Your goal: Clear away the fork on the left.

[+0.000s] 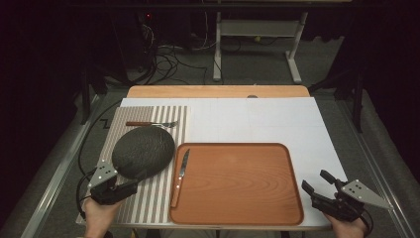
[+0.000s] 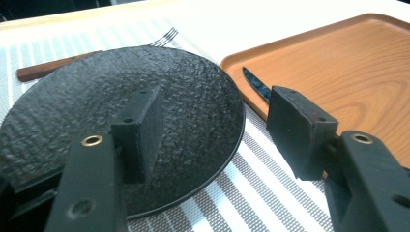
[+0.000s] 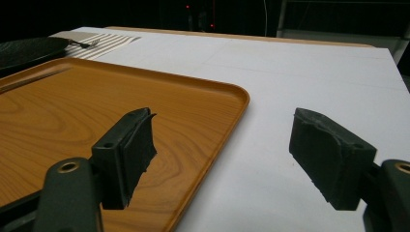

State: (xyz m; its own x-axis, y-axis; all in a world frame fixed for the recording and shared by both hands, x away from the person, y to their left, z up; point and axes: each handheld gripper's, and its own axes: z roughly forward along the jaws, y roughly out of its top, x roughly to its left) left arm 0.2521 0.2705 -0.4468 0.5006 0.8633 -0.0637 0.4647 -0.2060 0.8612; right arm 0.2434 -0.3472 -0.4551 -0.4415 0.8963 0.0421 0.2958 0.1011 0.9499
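Note:
A dark, rough-textured plate point(image 1: 143, 152) point(image 2: 121, 106) lies on a striped placemat point(image 1: 161, 198) at the left. My left gripper point(image 1: 128, 186) point(image 2: 215, 104) is open at the plate's near edge, one jaw above the plate and the other toward the tray. A wooden tray point(image 1: 237, 183) point(image 3: 72, 111) fills the front middle. A knife point(image 1: 181, 173) point(image 2: 256, 86) lies along the tray's left side, blade pointing away. A fork point(image 1: 151, 123) with a wooden handle lies behind the plate. My right gripper point(image 1: 314, 179) point(image 3: 222, 121) is open and empty, low over the tray's right front corner.
A white board point(image 1: 277, 119) covers the table, bare to the right of and behind the tray. A wooden table edge point(image 1: 218, 91) shows at the back. Beyond it are cables on the floor point(image 1: 168, 64) and a desk frame point(image 1: 257, 29).

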